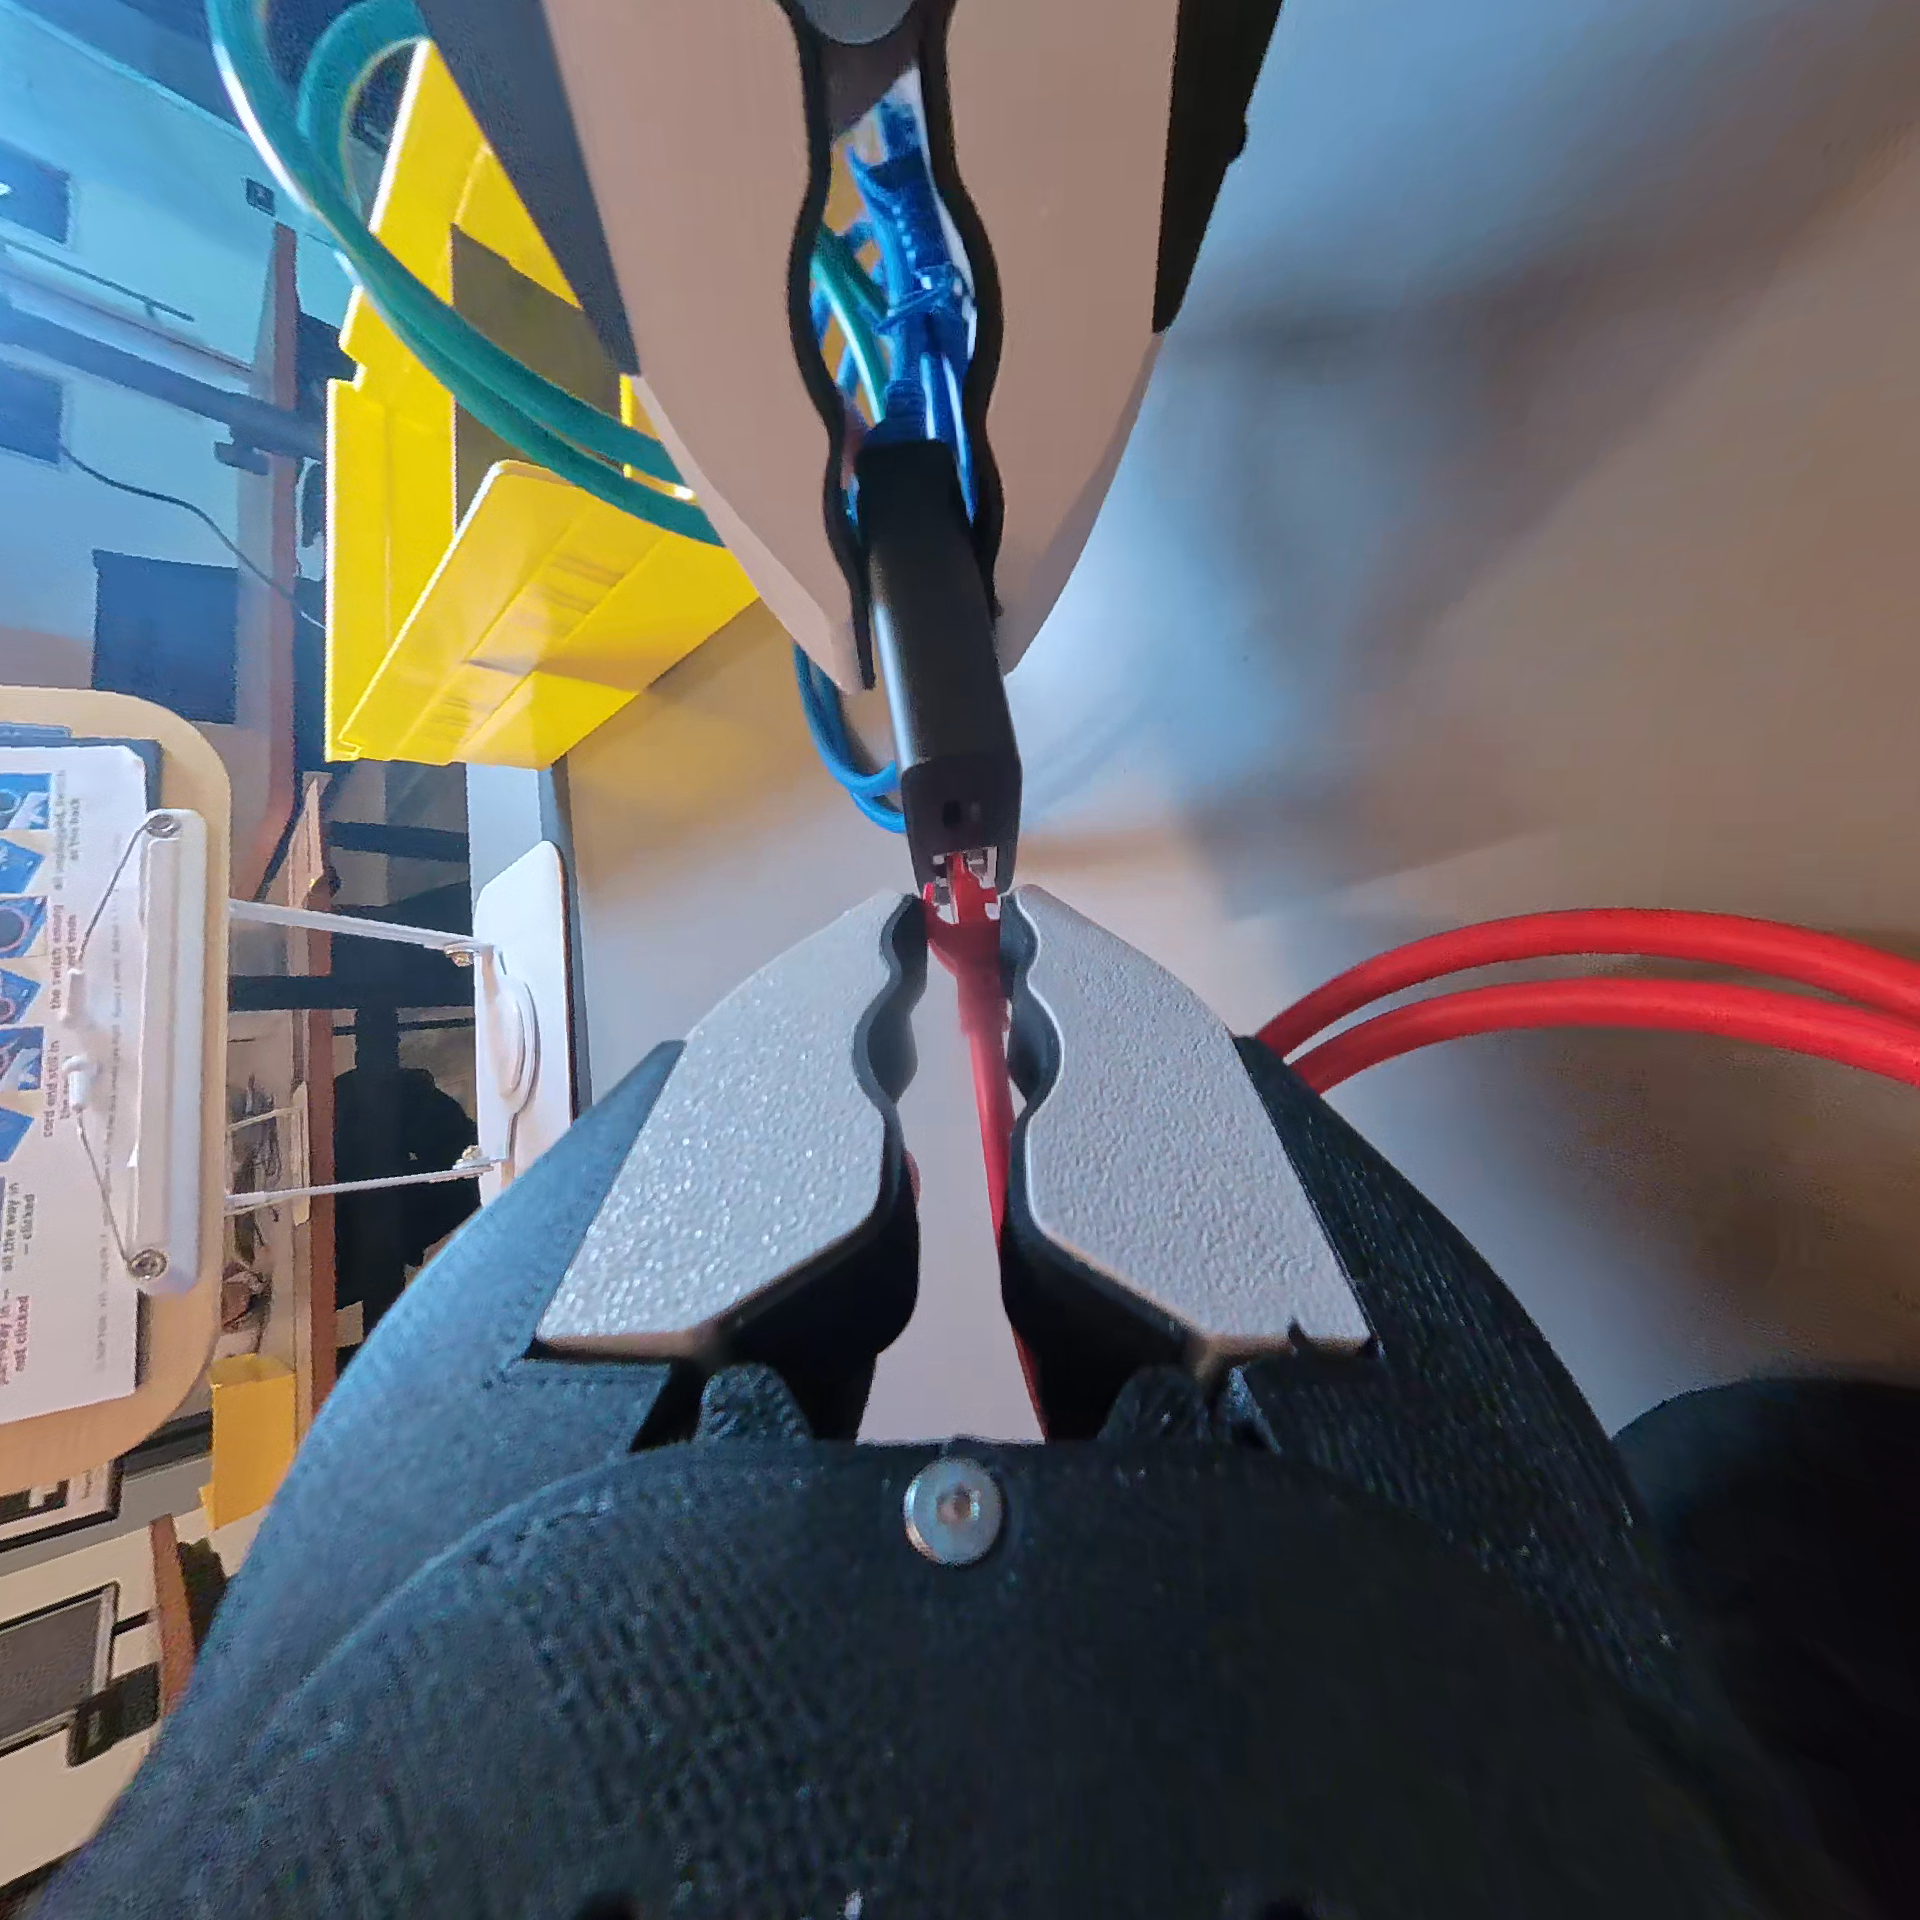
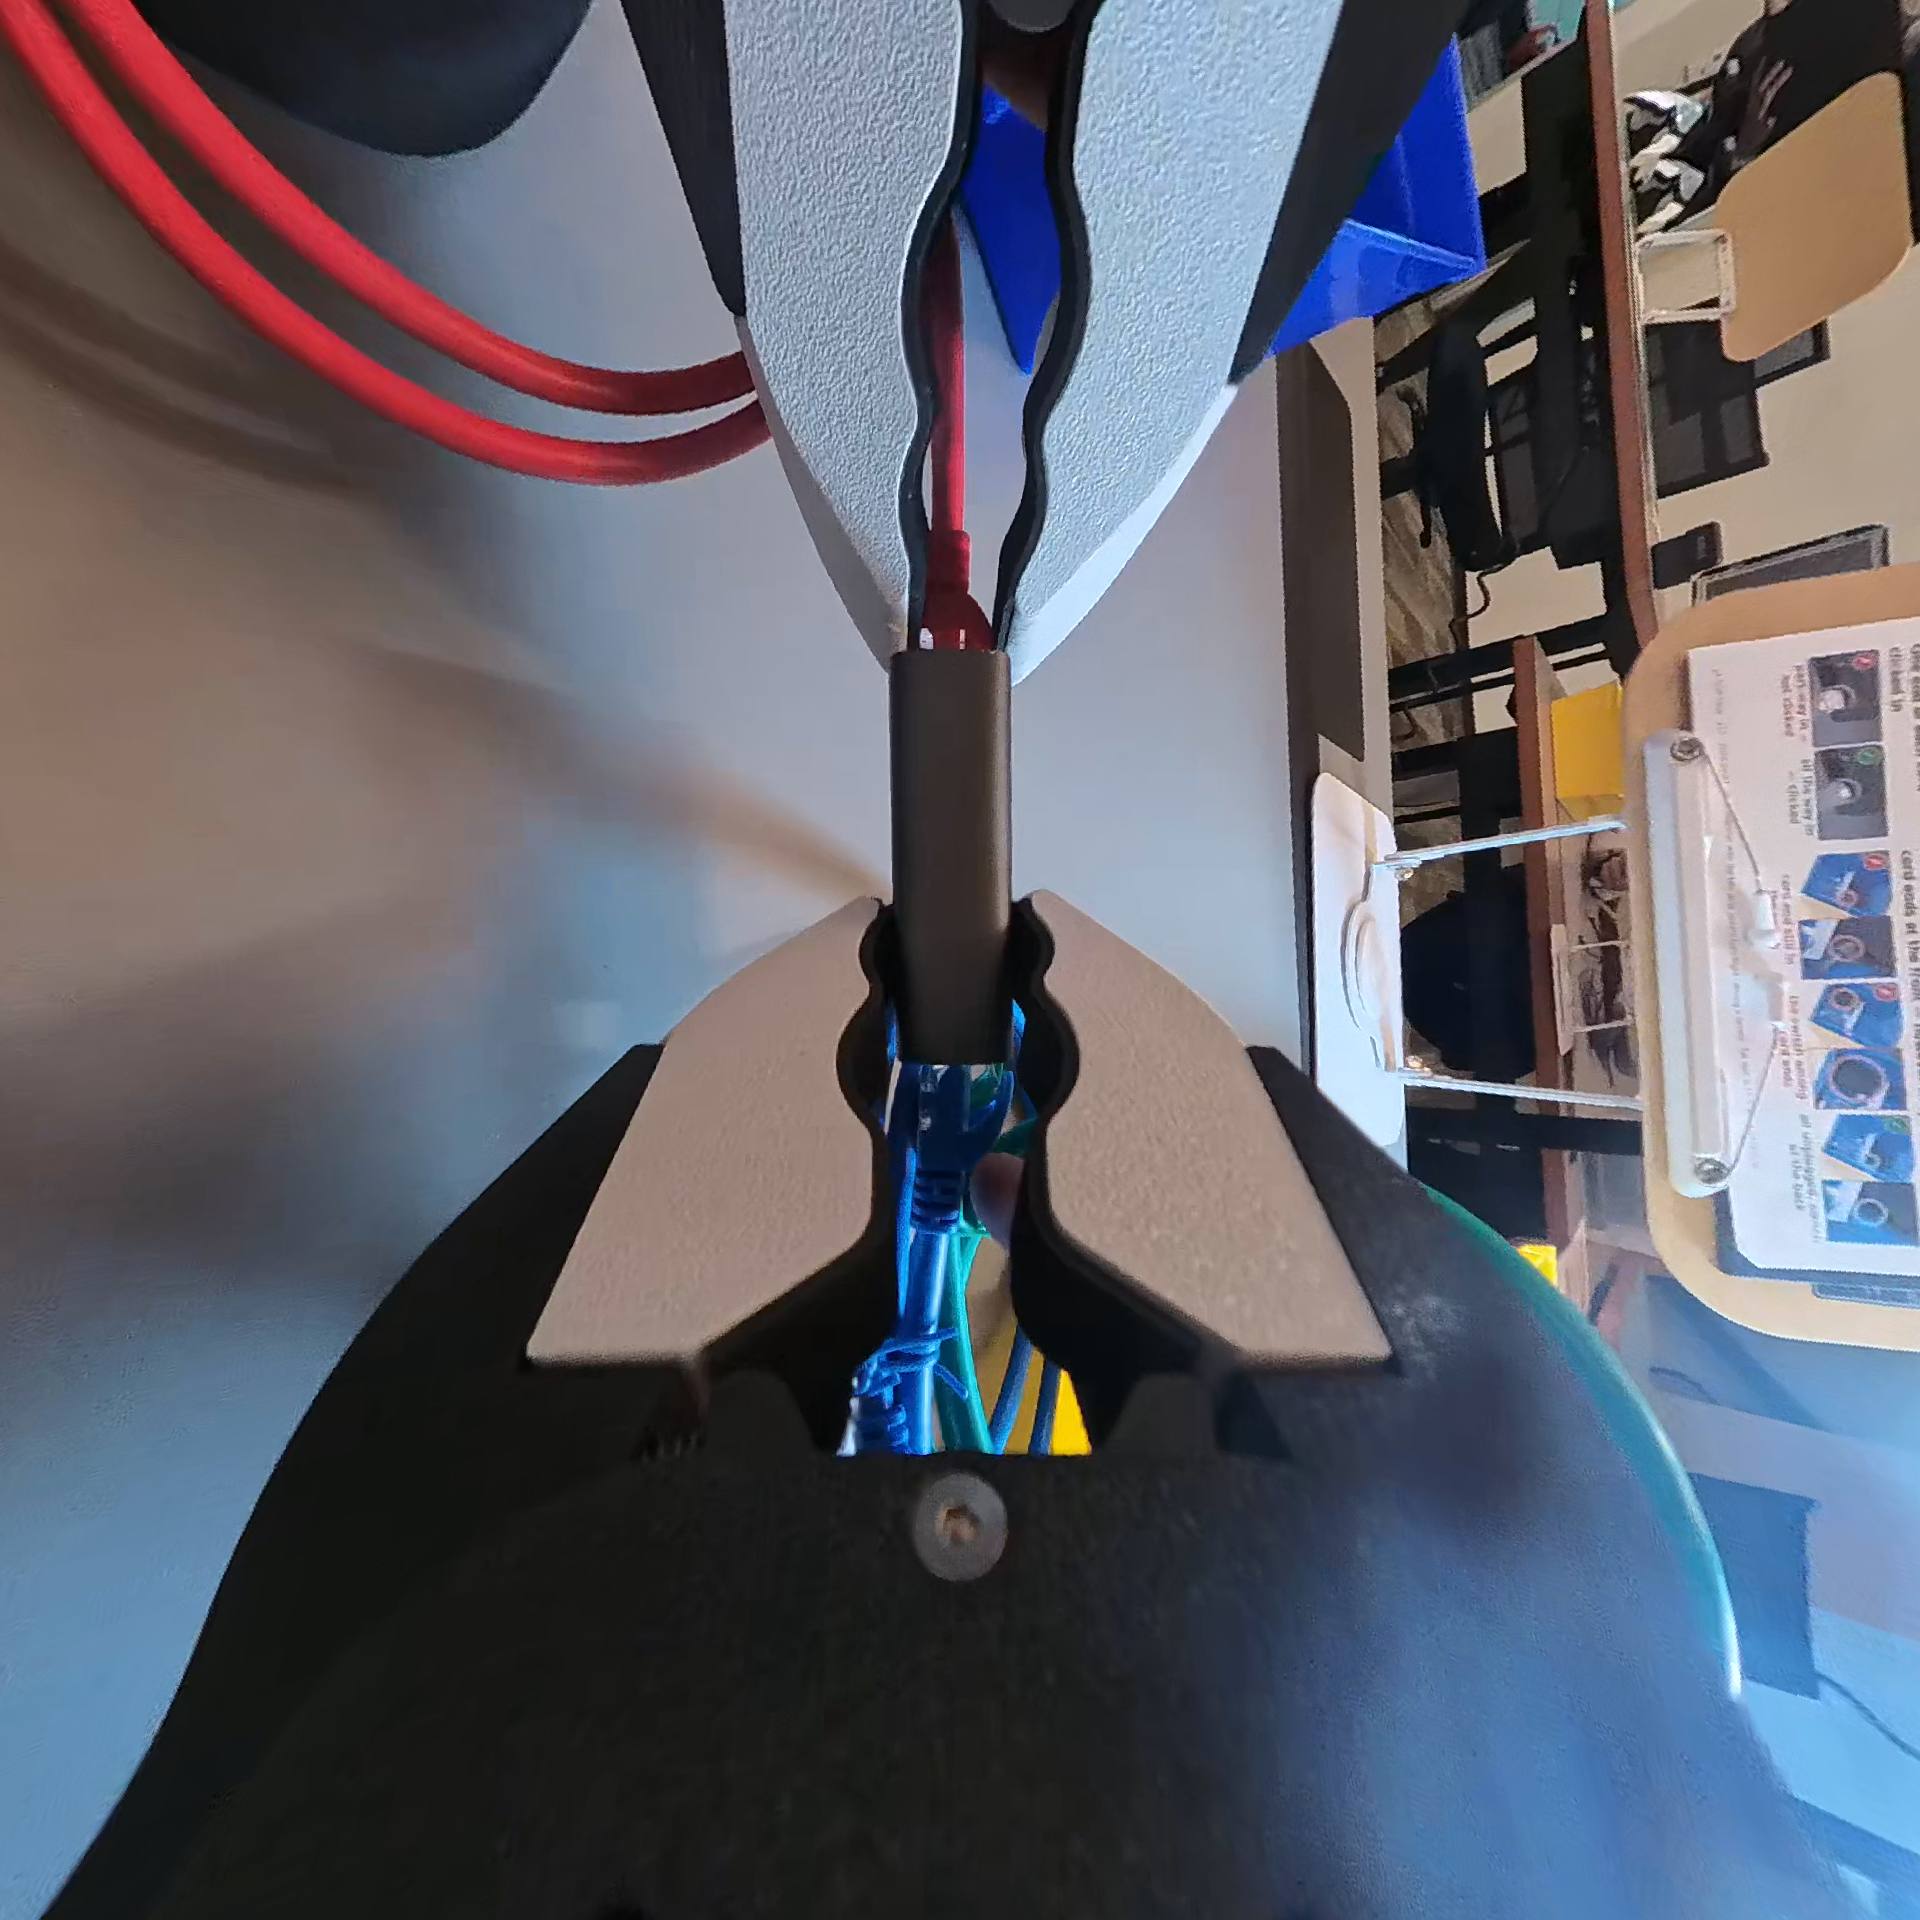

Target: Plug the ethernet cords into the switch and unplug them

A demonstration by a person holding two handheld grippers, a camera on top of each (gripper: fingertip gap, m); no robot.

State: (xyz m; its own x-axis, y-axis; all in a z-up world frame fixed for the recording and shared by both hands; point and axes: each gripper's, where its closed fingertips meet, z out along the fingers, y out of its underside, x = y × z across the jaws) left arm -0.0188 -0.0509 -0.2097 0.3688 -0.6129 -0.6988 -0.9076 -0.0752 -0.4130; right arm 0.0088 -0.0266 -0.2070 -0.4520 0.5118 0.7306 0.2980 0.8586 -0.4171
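Yellow plastic bin on the pale bench, blue bin at its far edge, illustrated instruction sheet on a clipboard stand nearby

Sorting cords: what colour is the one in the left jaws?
Red cord, clearest in the left wrist view.

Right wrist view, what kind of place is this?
Probably a lab or workshop: dark shelving racks behind the table, a blue storage bin, and a clipboard with an illustrated instruction sheet.
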